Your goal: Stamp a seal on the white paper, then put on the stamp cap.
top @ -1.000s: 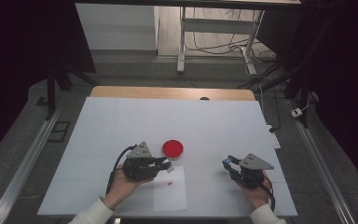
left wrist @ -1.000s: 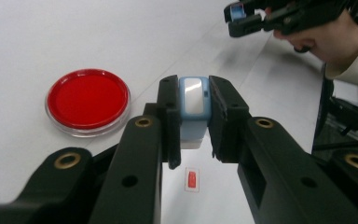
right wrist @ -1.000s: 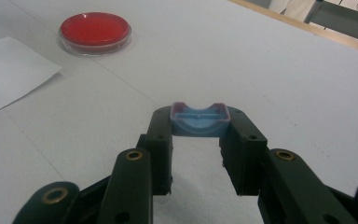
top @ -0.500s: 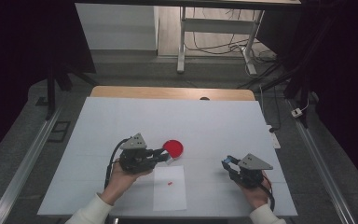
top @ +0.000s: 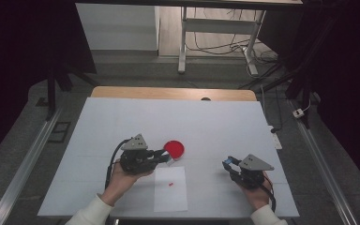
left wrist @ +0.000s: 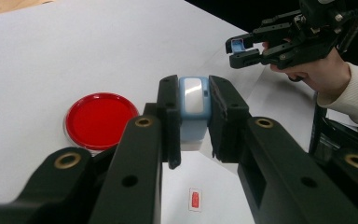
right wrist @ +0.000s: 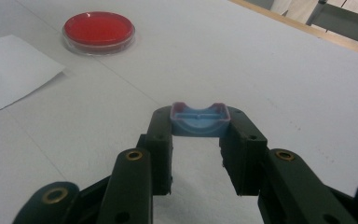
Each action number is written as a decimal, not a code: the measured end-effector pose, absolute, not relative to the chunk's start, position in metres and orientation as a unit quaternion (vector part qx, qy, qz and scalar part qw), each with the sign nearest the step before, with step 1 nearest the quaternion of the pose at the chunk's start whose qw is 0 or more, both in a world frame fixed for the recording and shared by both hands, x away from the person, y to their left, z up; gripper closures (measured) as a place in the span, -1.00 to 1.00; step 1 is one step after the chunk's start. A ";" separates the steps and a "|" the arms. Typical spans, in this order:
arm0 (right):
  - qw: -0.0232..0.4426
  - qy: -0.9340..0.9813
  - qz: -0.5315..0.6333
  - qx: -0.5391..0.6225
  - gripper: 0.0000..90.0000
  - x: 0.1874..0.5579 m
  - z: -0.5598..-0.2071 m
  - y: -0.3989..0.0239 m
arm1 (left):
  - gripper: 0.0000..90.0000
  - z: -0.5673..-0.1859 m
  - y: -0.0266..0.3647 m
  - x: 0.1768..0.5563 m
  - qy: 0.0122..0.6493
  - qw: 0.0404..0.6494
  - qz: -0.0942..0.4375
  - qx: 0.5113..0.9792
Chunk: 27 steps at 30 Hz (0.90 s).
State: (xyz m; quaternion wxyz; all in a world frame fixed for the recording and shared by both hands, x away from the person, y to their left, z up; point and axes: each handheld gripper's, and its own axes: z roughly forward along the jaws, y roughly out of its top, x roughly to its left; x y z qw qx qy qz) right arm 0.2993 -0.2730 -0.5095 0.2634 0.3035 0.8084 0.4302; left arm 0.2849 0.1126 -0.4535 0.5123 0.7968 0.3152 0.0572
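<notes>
Your left gripper (left wrist: 195, 122) clamps the stamp (left wrist: 194, 100) beside the pad (left wrist: 100, 120) for inking, while your right gripper (right wrist: 198, 135) grips its cap (right wrist: 199, 119) clear, near the desk's front edge.

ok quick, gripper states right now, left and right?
Left gripper: shut on a light blue stamp body, beside the red dish.
Right gripper: shut on a small blue cap, above the table.

Two black grippers are seen, the left gripper (top: 166, 157) and the right gripper (top: 227, 164). Each is topped by a grey three-cornered plate. Brass rings are set in the jaws. Cream sleeves (top: 90, 214) are worn.
</notes>
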 end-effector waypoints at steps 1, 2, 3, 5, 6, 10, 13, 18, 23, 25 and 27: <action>0.263 0.808 0.431 0.304 0.43 0.299 -0.509 -0.273 | 0.66 -0.454 0.113 0.285 0.315 0.512 0.058 0.797; 0.262 0.807 0.432 0.305 0.43 0.299 -0.509 -0.273 | 0.66 -0.454 0.112 0.285 0.316 0.512 0.058 0.796; 0.260 0.806 0.434 0.307 0.43 0.299 -0.509 -0.273 | 0.66 -0.454 0.112 0.285 0.316 0.512 0.058 0.796; 0.252 0.803 0.444 0.309 0.43 0.298 -0.508 -0.273 | 0.66 -0.454 0.112 0.285 0.317 0.513 0.059 0.796; 0.249 0.801 0.447 0.310 0.43 0.298 -0.507 -0.272 | 0.66 -0.454 0.112 0.285 0.317 0.513 0.059 0.795; 0.244 0.803 0.451 0.304 0.43 0.295 -0.506 -0.267 | 0.66 -0.455 0.111 0.285 0.317 0.513 0.059 0.796; 0.242 0.805 0.452 0.300 0.43 0.295 -0.507 -0.263 | 0.66 -0.456 0.110 0.285 0.318 0.512 0.058 0.796; 0.236 0.808 0.453 0.294 0.43 0.293 -0.507 -0.257 | 0.66 -0.456 0.110 0.284 0.319 0.513 0.059 0.795; 0.233 0.812 0.453 0.285 0.43 0.291 -0.507 -0.249 | 0.66 -0.457 0.109 0.284 0.319 0.513 0.060 0.795; 0.230 0.814 0.454 0.281 0.43 0.291 -0.508 -0.246 | 0.66 -0.457 0.108 0.285 0.319 0.512 0.059 0.795; 0.227 0.815 0.455 0.277 0.43 0.290 -0.508 -0.242 | 0.66 -0.458 0.108 0.285 0.320 0.512 0.058 0.795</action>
